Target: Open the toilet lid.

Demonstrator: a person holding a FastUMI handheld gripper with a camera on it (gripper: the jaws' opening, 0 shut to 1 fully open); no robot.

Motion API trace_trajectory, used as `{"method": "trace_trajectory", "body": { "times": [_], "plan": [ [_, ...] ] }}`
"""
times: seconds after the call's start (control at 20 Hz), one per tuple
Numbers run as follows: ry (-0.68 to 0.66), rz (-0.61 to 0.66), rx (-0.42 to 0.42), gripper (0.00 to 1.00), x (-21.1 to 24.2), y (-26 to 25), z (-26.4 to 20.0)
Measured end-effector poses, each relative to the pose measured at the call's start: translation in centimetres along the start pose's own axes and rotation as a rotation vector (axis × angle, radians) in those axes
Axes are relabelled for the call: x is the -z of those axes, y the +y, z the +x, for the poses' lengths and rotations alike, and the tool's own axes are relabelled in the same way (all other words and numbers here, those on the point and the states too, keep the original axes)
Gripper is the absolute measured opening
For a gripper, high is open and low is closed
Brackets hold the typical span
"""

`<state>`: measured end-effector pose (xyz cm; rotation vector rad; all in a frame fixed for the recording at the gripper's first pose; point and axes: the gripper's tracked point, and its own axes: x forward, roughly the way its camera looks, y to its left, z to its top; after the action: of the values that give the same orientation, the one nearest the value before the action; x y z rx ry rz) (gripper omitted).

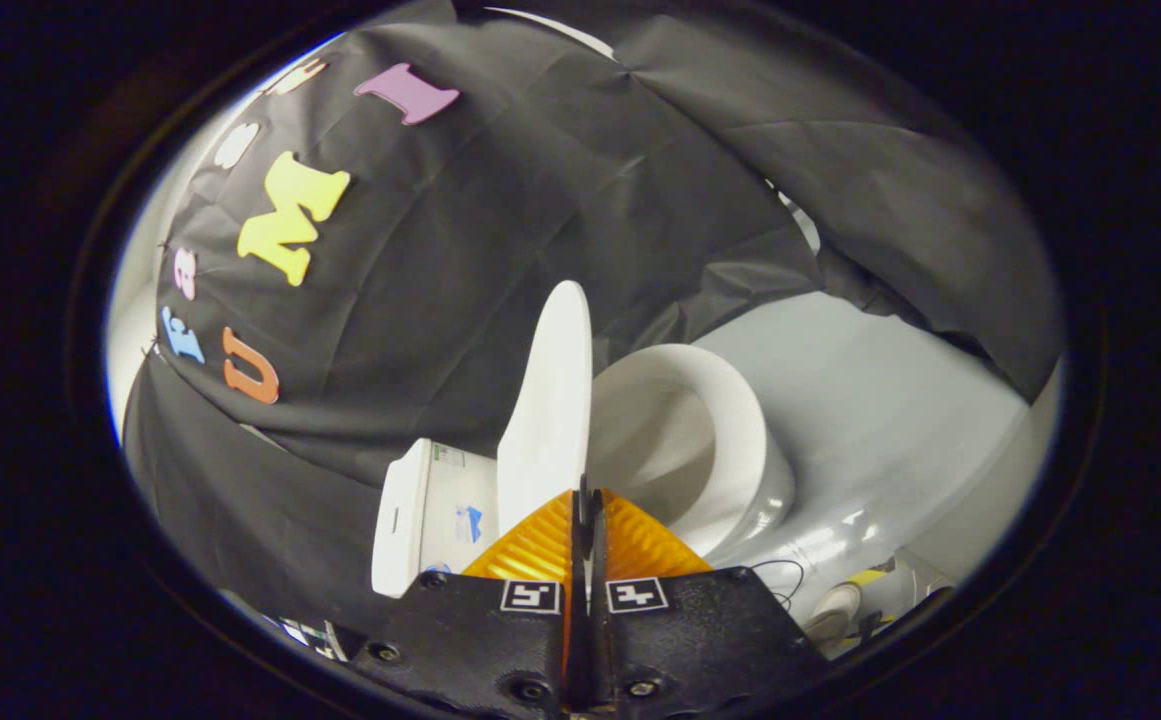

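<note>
Your gripper [585, 500] sits at bottom centre of the frame with its two fingers pressed together, and the lower edge of the toilet lid [548, 400] appears pinched in the narrow seam between them, so you seem to be clenched on the lid's rim, though the contact point itself is hard to make out. The lid stands raised, seen nearly edge-on, running from the fingertips up toward the middle of the frame. The cistern [420, 515] lies to its left in the lower left, and the open toilet seat and bowl [700, 440] lie to its right, just right of centre, with pale floor [890, 420] beyond. By my reading you are well into the lifting step, with the lid already swung clear of the seat. What remains calls for you to carry the lid over toward the cistern until it rests back, then release your fingers and draw away without dragging it down.
</note>
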<state>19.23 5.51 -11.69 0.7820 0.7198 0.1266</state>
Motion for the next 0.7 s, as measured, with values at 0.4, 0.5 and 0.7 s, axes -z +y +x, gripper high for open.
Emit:
{"method": "trace_trajectory", "body": {
  "times": [0.4,0.5,0.7],
  "plan": [
    [-0.003,-0.039,-0.047,0.05,0.6,4.6,-1.0],
    [-0.009,-0.073,-0.044,0.05,0.8,5.6,-1.4],
    [-0.015,-0.112,-0.046,0.05,1.0,7.6,-1.5]
  ]
}}
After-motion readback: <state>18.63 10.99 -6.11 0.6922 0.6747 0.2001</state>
